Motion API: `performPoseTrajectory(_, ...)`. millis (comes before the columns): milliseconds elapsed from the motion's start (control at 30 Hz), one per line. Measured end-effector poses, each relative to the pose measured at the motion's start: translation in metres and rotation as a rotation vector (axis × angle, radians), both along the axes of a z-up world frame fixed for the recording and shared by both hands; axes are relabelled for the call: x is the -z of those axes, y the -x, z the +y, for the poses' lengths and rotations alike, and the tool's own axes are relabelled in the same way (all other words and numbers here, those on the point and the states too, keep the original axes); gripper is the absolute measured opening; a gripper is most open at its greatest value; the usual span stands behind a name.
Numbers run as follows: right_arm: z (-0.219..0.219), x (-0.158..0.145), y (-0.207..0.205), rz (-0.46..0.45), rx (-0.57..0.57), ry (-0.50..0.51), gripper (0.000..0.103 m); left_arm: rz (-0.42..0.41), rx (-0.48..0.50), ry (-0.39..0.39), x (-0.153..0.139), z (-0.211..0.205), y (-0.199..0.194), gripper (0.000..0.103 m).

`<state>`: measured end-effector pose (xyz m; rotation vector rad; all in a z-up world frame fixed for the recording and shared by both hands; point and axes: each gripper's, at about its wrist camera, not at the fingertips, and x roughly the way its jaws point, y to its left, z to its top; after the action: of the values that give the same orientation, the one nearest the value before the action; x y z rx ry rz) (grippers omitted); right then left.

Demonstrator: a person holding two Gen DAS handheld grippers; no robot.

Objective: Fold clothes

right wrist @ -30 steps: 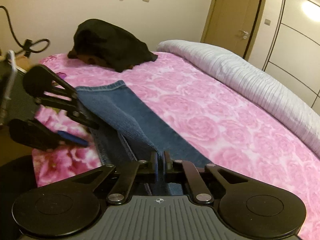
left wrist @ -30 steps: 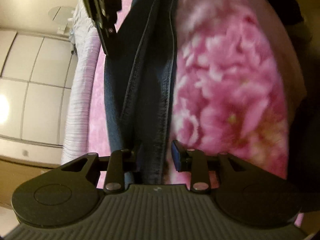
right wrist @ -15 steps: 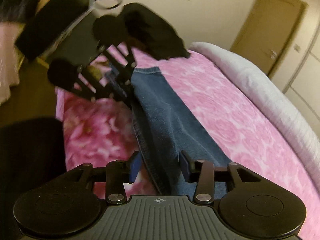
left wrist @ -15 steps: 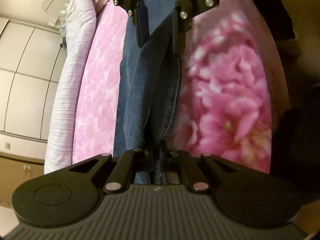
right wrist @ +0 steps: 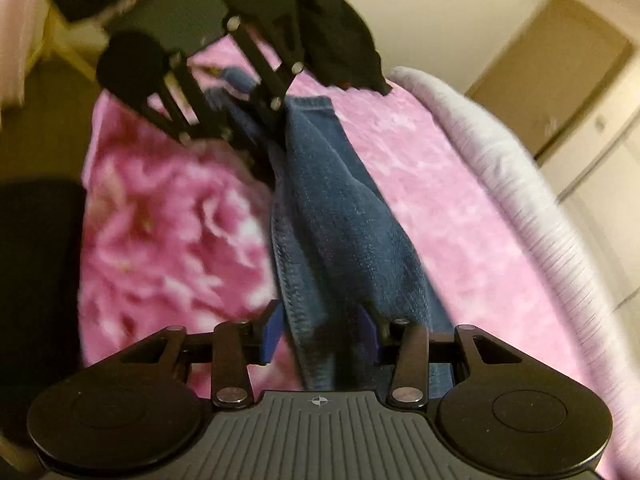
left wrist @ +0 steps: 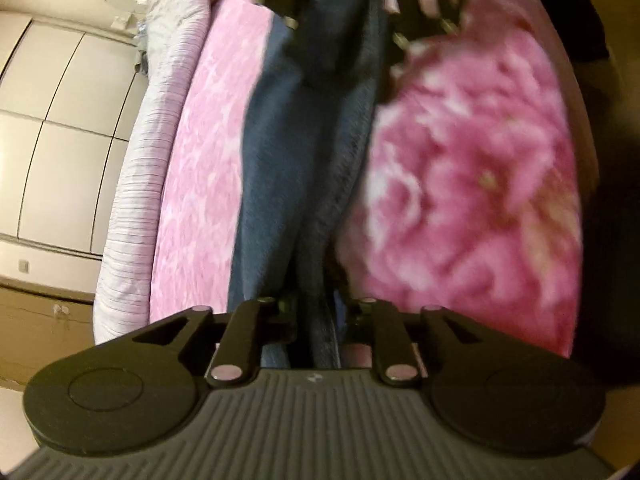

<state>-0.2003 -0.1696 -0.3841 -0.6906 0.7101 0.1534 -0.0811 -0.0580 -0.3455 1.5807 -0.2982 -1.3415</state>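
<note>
Denim, in the left wrist view, ran as a long blue band of jeans from the top of the frame down to the left gripper, lying on the pink floral bedspread. The left gripper pointed along the length of the jeans, its fingers drawn close on a raised fold of the denim and grasping it. At the far end, blurred, the right gripper faced back toward the camera, astride the same garment. A pale ribbed duvet lay along the far edge of the bed, beside white wardrobe doors.

In the right wrist view, the right gripper was released: its blue finger pads stood apart on either side of the jeans, the fold passing between them; contact could not be judged. The left gripper reached in from the upper left, tilted downward, clenched on the far end of the denim near the hem. A black garment lay beyond it on the bedspread, and the duvet ran along the right, before a brown door.
</note>
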Motion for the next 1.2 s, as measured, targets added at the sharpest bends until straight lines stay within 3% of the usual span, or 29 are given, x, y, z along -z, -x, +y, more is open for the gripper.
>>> performPoseTrajectory(133,0.008,0.006,0.006,0.008,-0.037,0.049,0.042,-0.131,0.026,0.015,0.015,0.014,0.001,0.017)
performPoseTrajectory(167,0.009,0.006,0.005,0.009,-0.036,0.043,0.041,-0.109,0.005,0.016,0.013,0.011,-0.001,0.011)
performPoseTrajectory(300,0.012,0.019,0.000,-0.001,-0.070,0.139,0.041,0.179,-0.139,0.072,-0.027,-0.001,-0.029,0.009)
performPoseTrajectory(333,0.011,0.021,-0.001,-0.007,-0.073,0.167,0.034,0.192,-0.139,0.078,-0.035,-0.005,-0.032,0.009)
performPoseTrajectory(400,0.009,0.025,-0.003,-0.018,-0.071,0.218,0.009,0.176,-0.110,0.060,-0.042,-0.003,-0.032,0.009)
performPoseTrajectory(433,0.007,0.021,-0.002,-0.018,-0.062,0.197,0.002,0.160,-0.089,0.044,-0.043,-0.001,-0.031,0.009)
performPoseTrajectory(500,0.002,0.007,0.005,-0.014,-0.047,0.131,0.001,0.110,-0.034,0.010,-0.037,0.005,-0.024,0.009)
performPoseTrajectory(667,-0.006,0.004,0.015,0.066,-0.058,-0.005,0.002,-0.044,0.058,-0.058,0.005,0.015,-0.014,0.007)
performPoseTrajectory(833,-0.001,-0.005,0.028,0.095,-0.110,-0.006,0.012,-0.079,-0.051,-0.051,0.004,0.035,-0.029,0.010)
performPoseTrajectory(933,-0.010,-0.026,0.052,0.051,-0.077,-0.089,0.021,-0.023,-0.124,-0.036,-0.008,0.047,-0.036,0.014)
performPoseTrajectory(1067,-0.029,-0.033,0.073,-0.002,0.056,-0.139,0.039,0.053,-0.213,0.004,-0.025,0.063,-0.045,0.014)
performPoseTrajectory(1200,-0.059,-0.030,0.075,-0.001,0.199,-0.282,0.040,0.155,-0.249,0.106,-0.051,0.064,-0.046,0.015)
